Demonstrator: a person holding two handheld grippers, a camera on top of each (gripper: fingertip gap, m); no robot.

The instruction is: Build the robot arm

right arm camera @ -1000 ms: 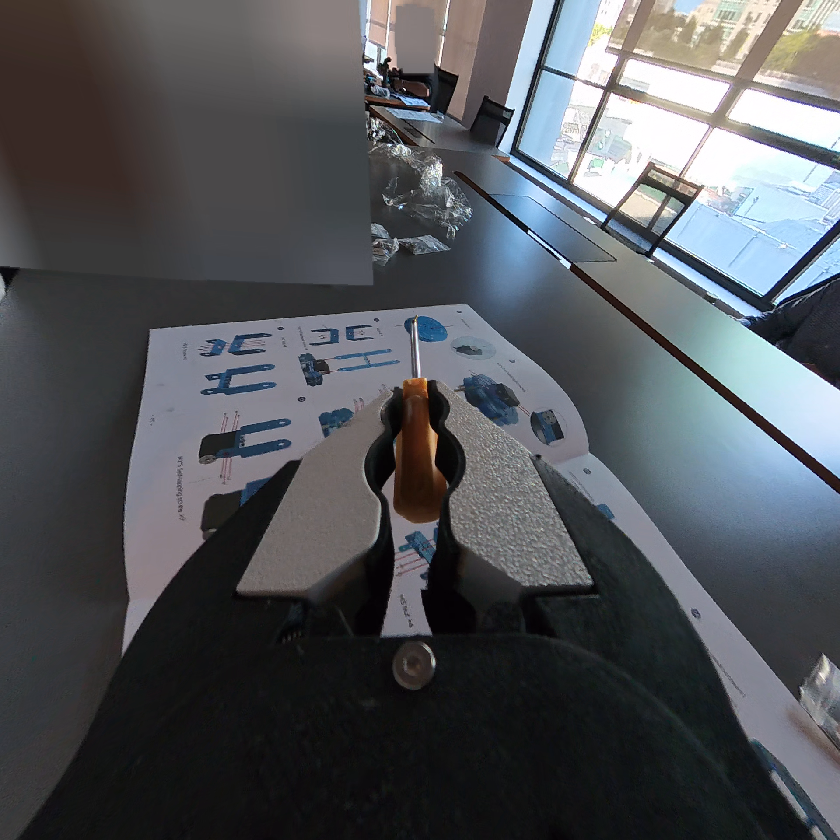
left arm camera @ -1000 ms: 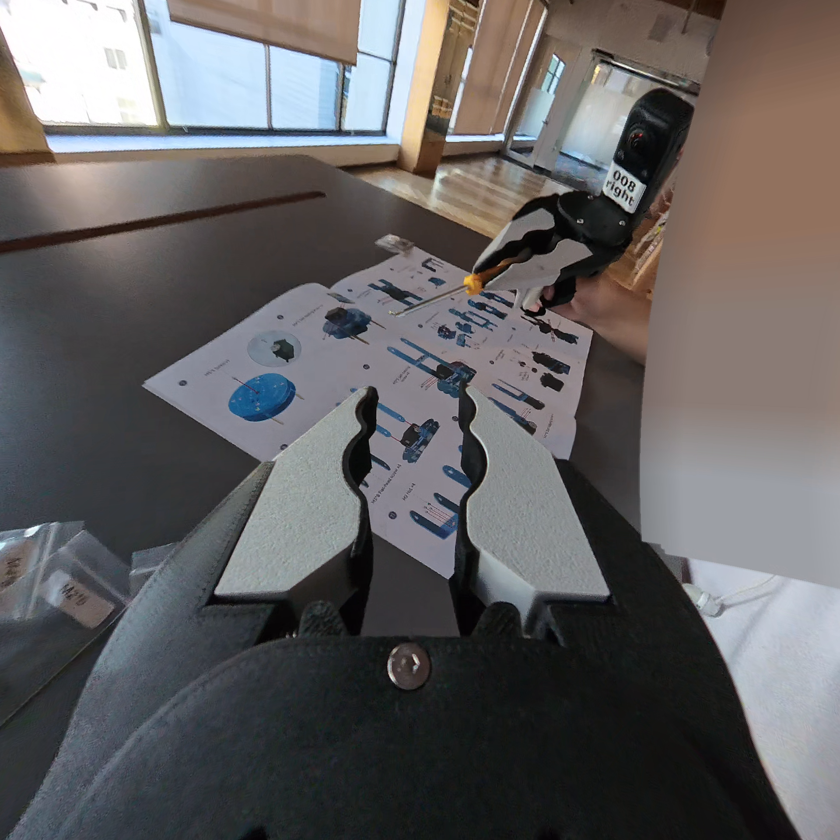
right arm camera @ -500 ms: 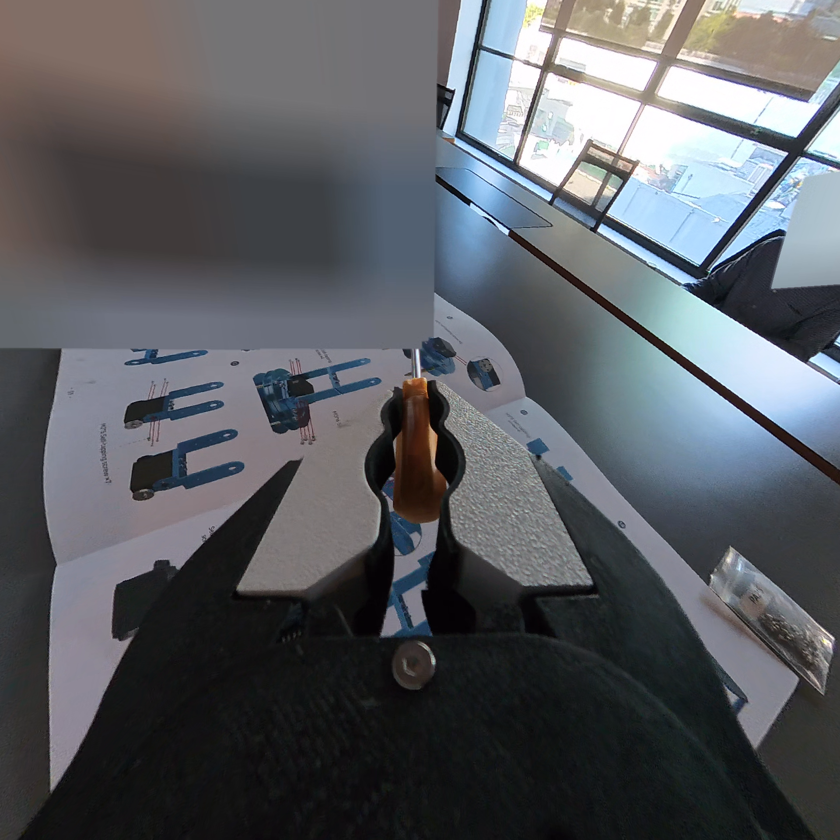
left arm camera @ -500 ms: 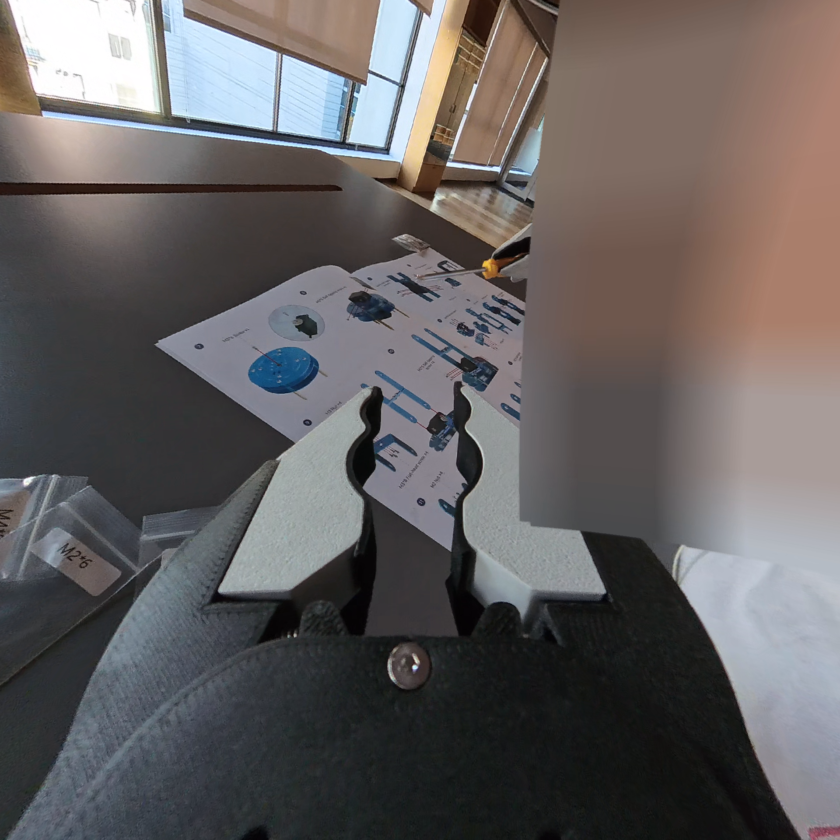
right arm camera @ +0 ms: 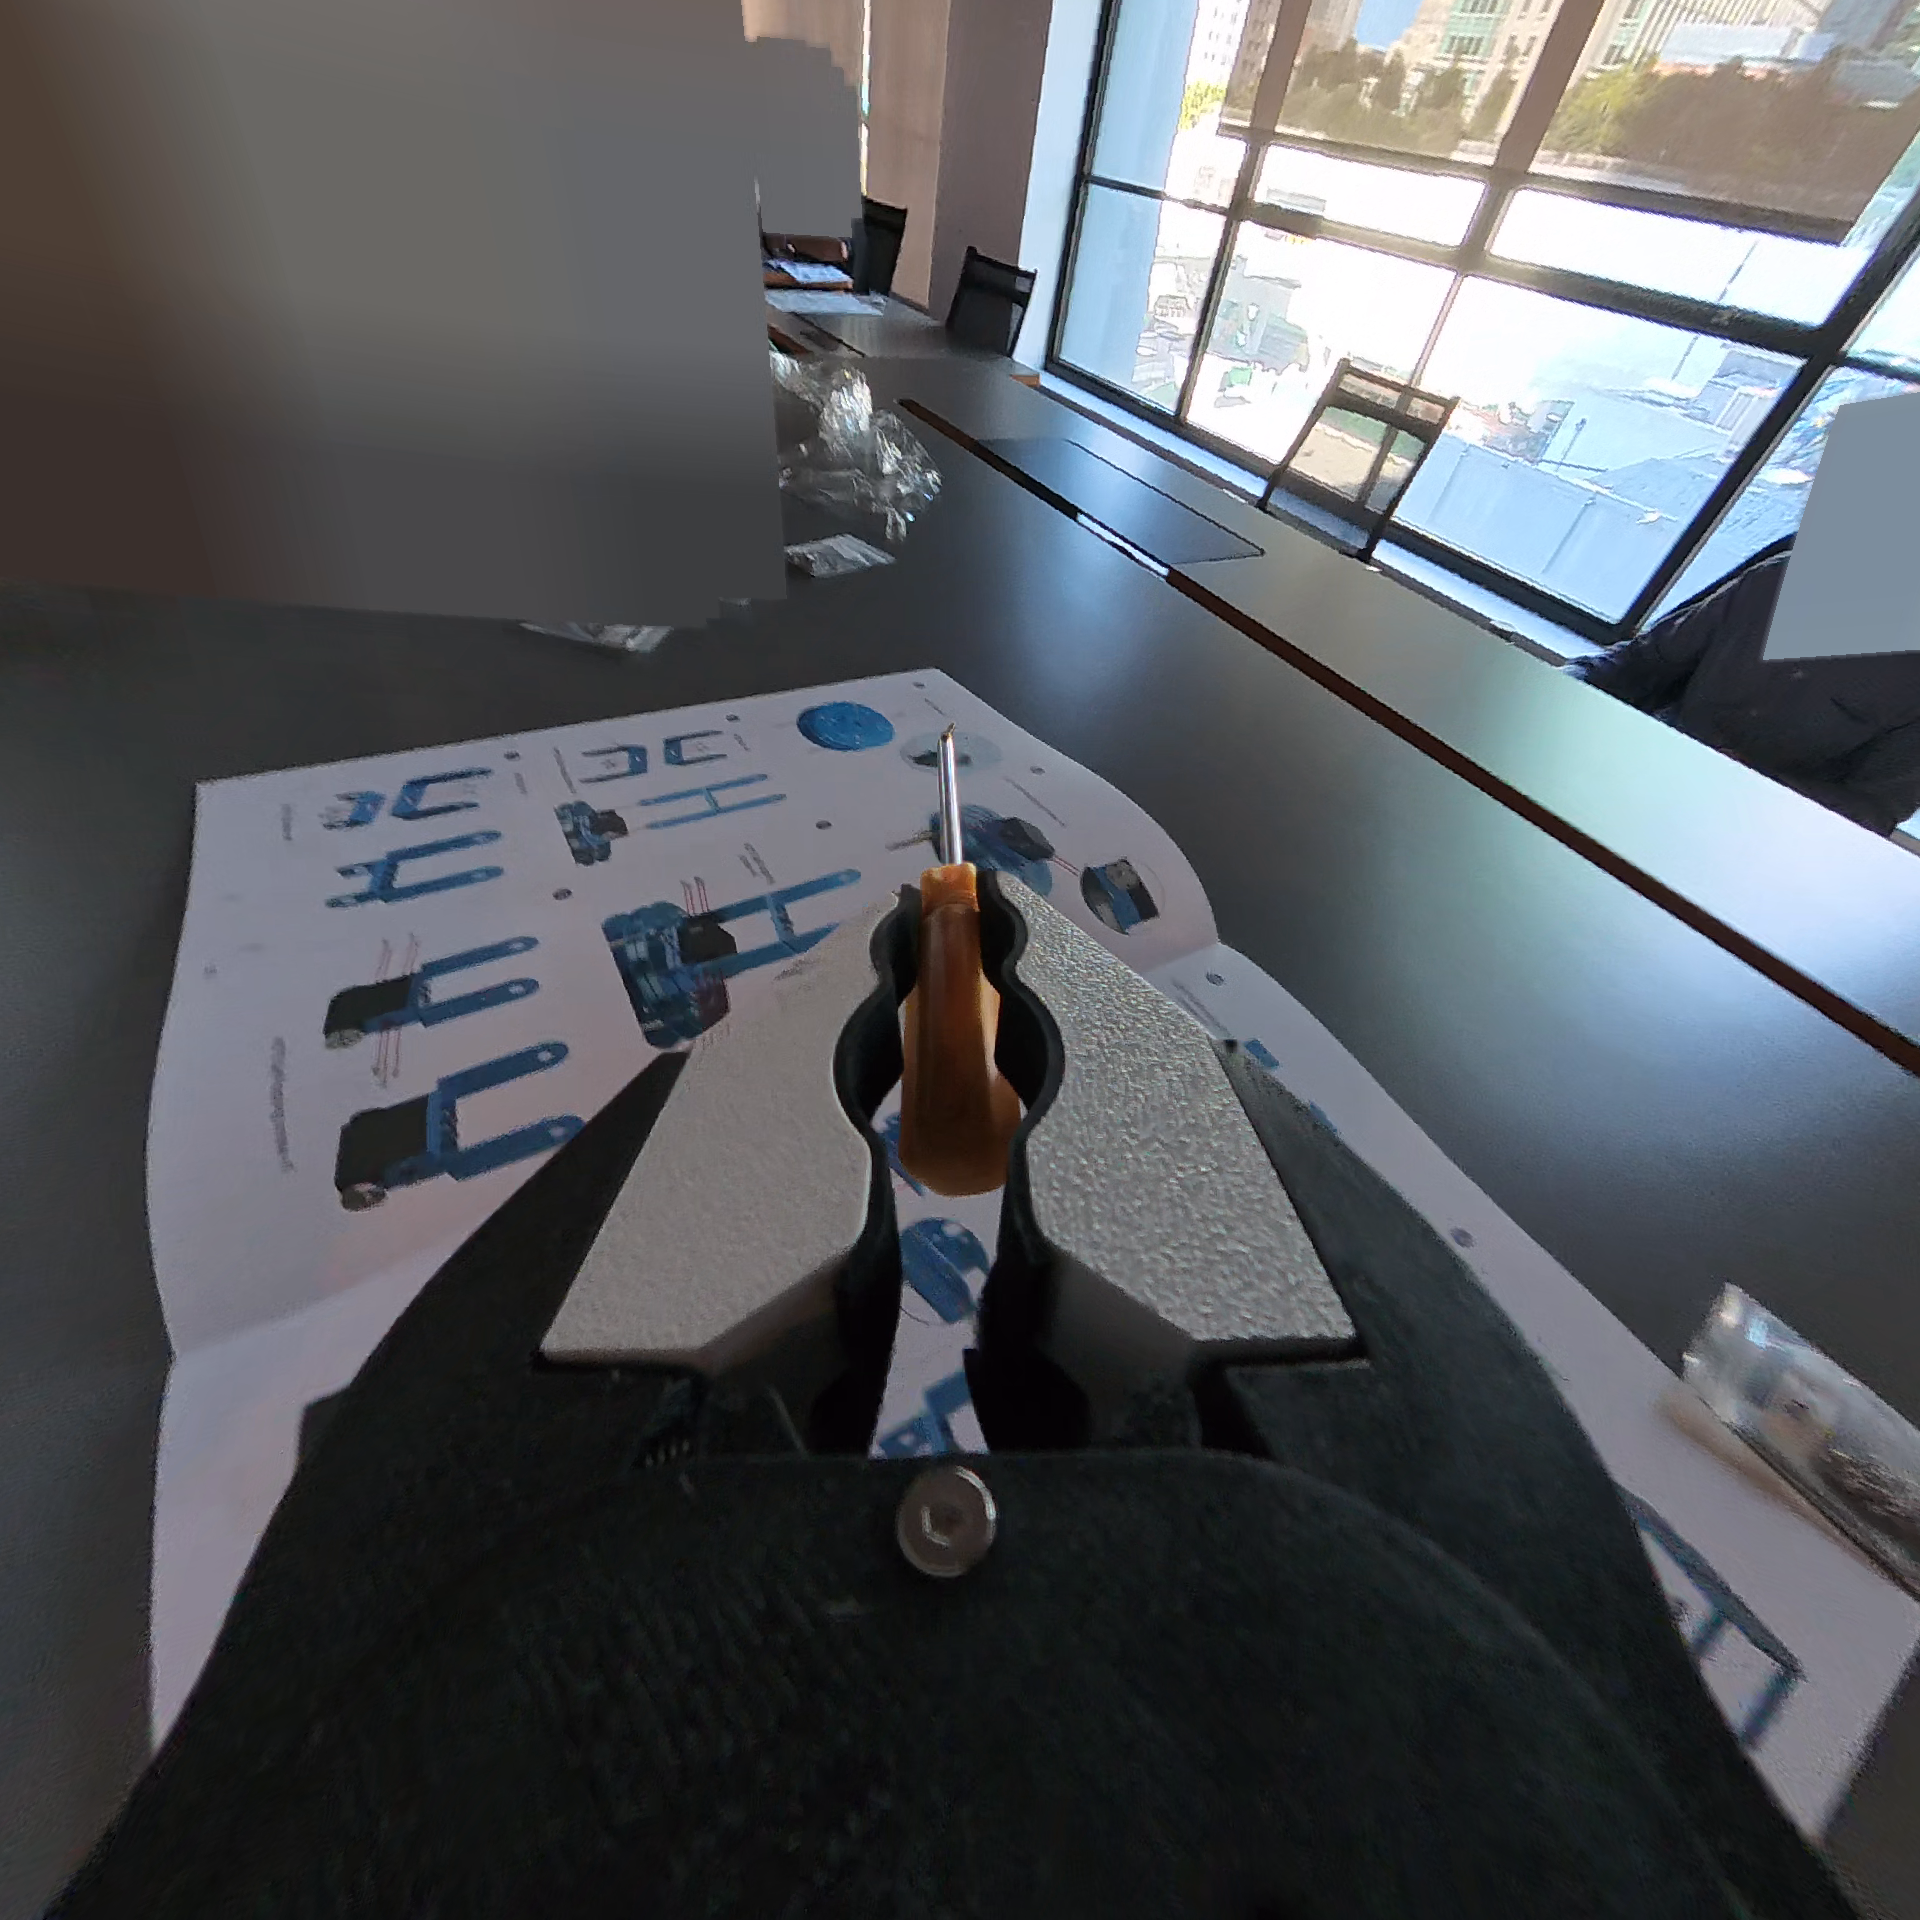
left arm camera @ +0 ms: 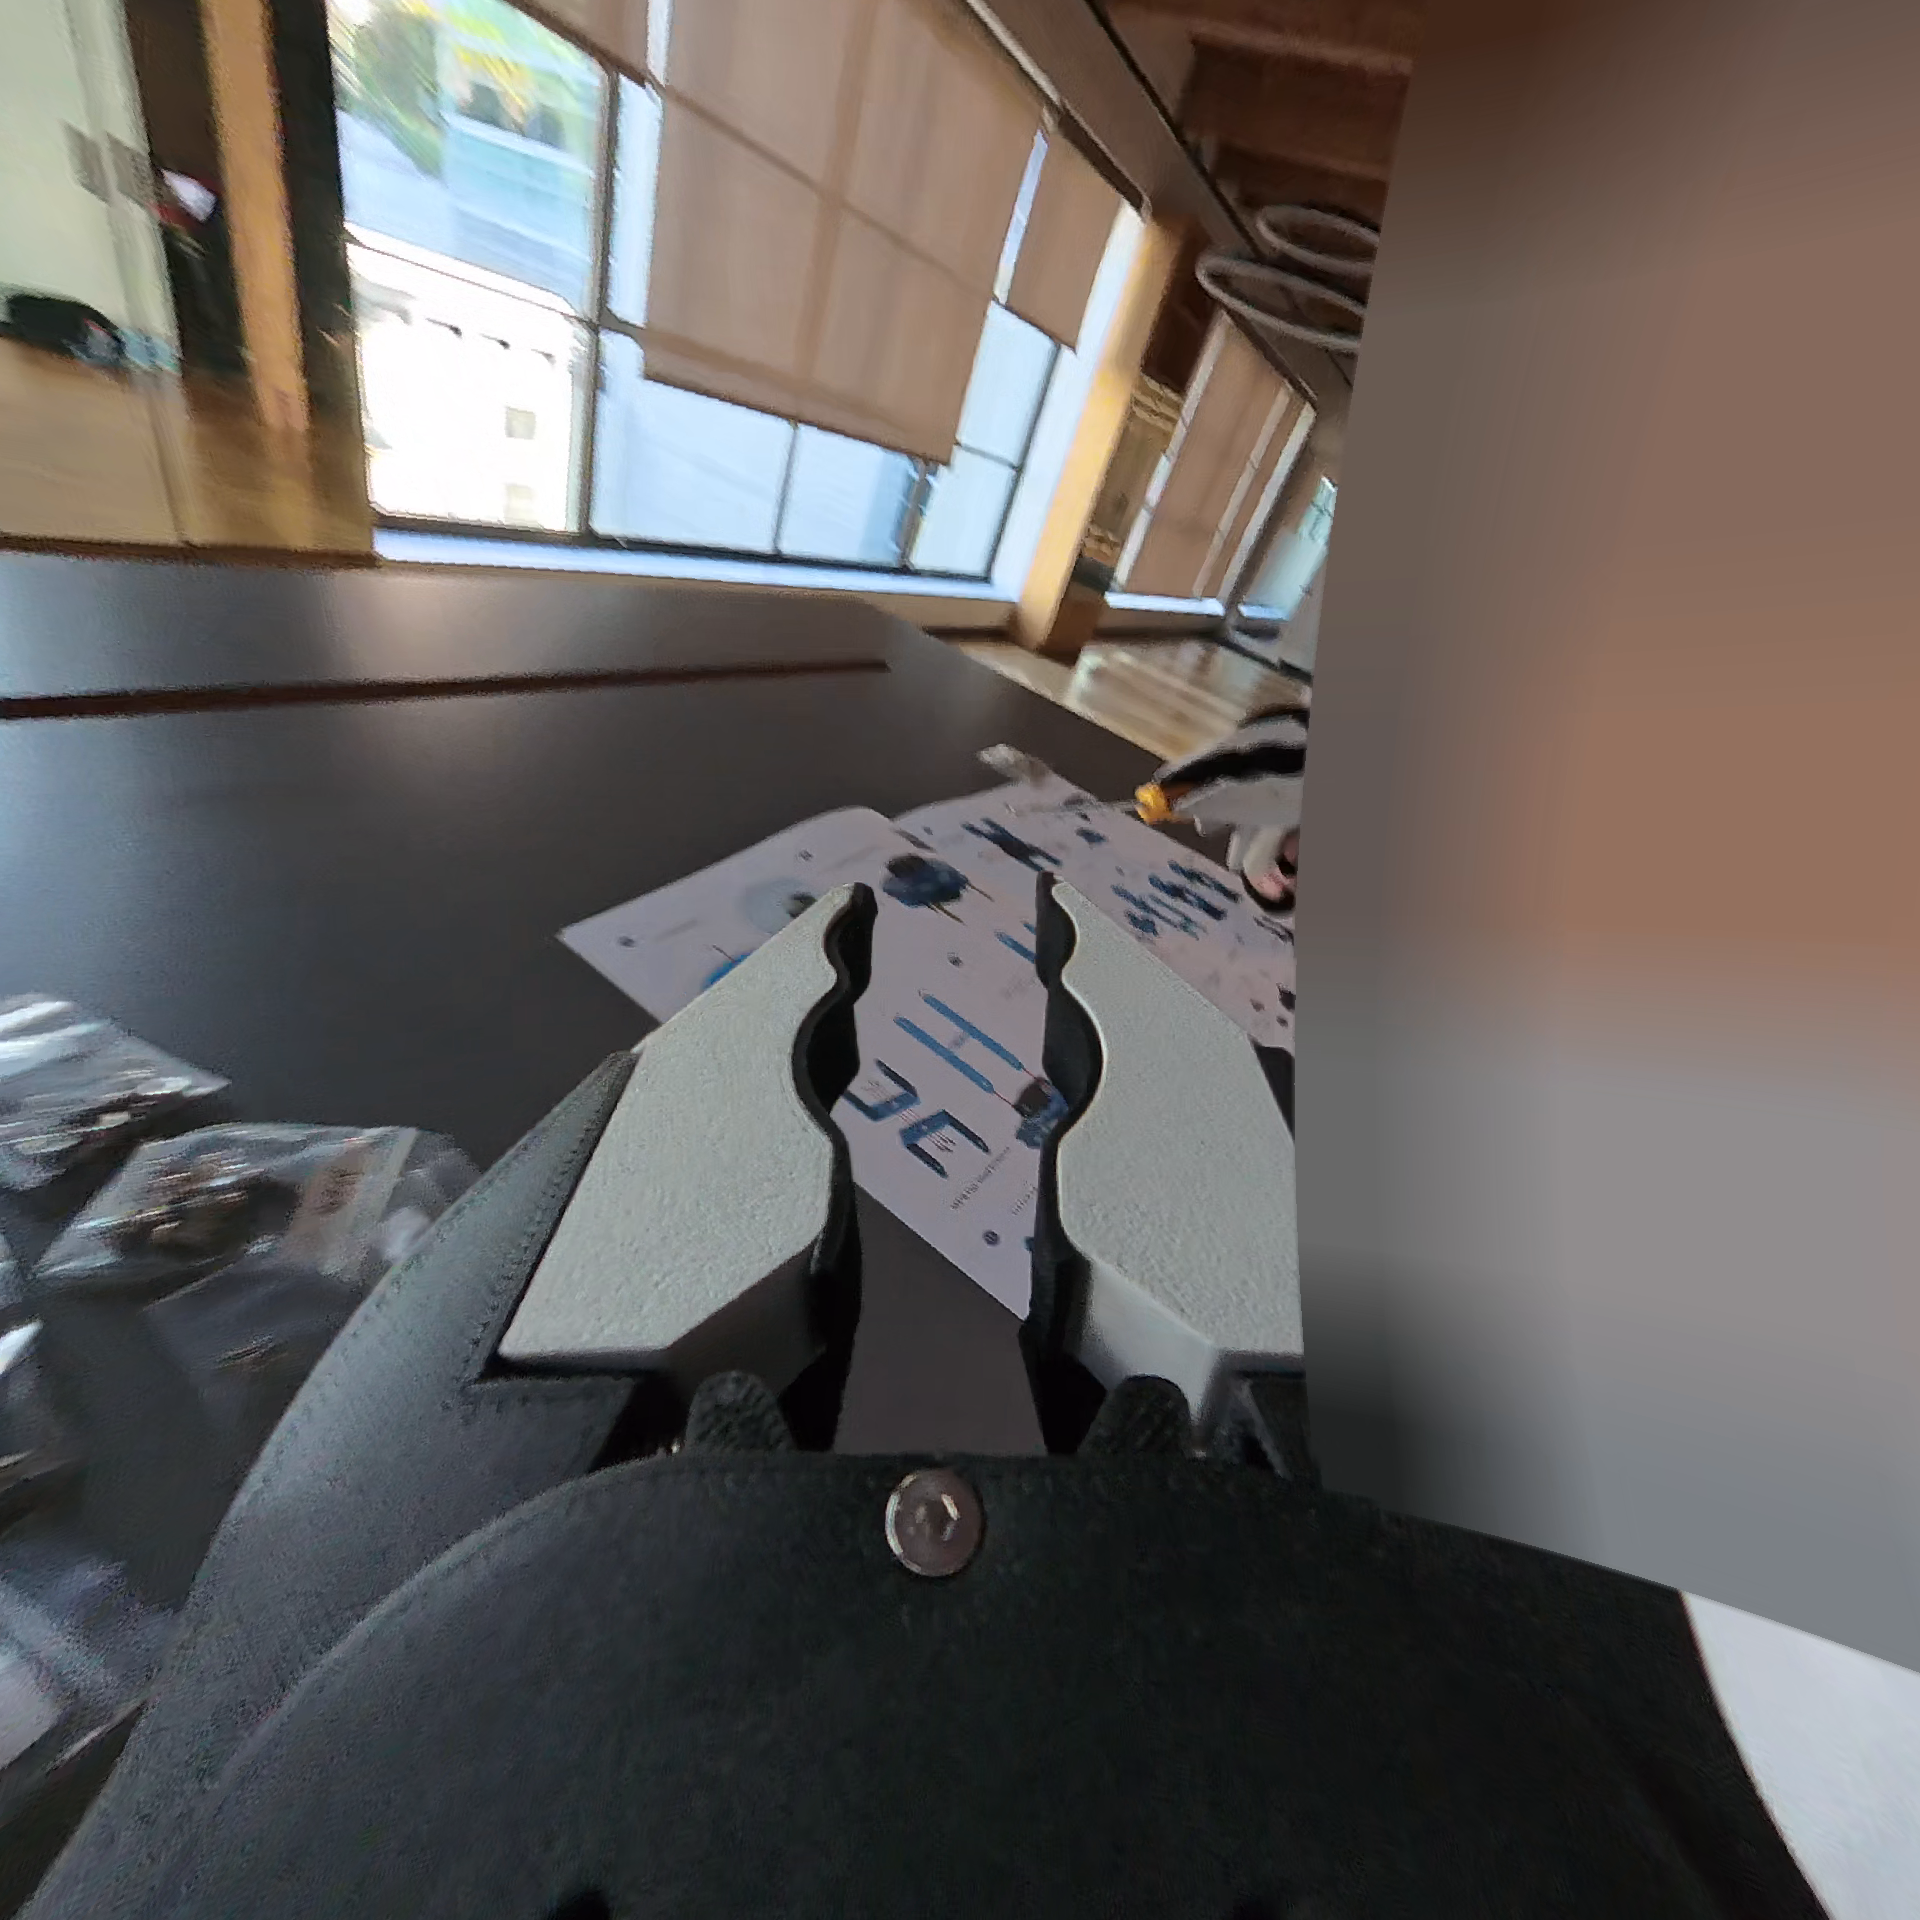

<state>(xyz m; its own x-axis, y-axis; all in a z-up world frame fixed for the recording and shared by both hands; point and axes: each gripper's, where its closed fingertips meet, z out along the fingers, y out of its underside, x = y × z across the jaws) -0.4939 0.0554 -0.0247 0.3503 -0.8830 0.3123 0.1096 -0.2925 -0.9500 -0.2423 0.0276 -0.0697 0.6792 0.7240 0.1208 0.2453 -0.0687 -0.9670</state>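
Note:
My right gripper (right arm camera: 948, 899) is shut on a small screwdriver (right arm camera: 954, 1049) with an orange handle; its thin metal shaft (right arm camera: 948, 800) points forward above an open instruction sheet (right arm camera: 436, 935) with blue part drawings on the dark table (right arm camera: 1351, 935). My left gripper (left arm camera: 954, 904) is open and empty, held above the near edge of the same sheet (left arm camera: 966, 997). In the left wrist view the right gripper (left arm camera: 1236, 769) shows far off with the orange handle tip, partly hidden by a blur patch.
Clear plastic bags of small parts (left arm camera: 197, 1195) lie left of my left gripper. A small bag of screws (right arm camera: 1808, 1423) lies on the sheet's right edge. Crumpled plastic wrap (right arm camera: 862, 457) lies farther back. A person in dark clothes (right arm camera: 1787, 686) sits at the far right.
The left gripper's view has swung up and left, blurred by motion, with its jaws still apart. The right gripper's view has turned back left over the sheet, still holding the screwdriver.

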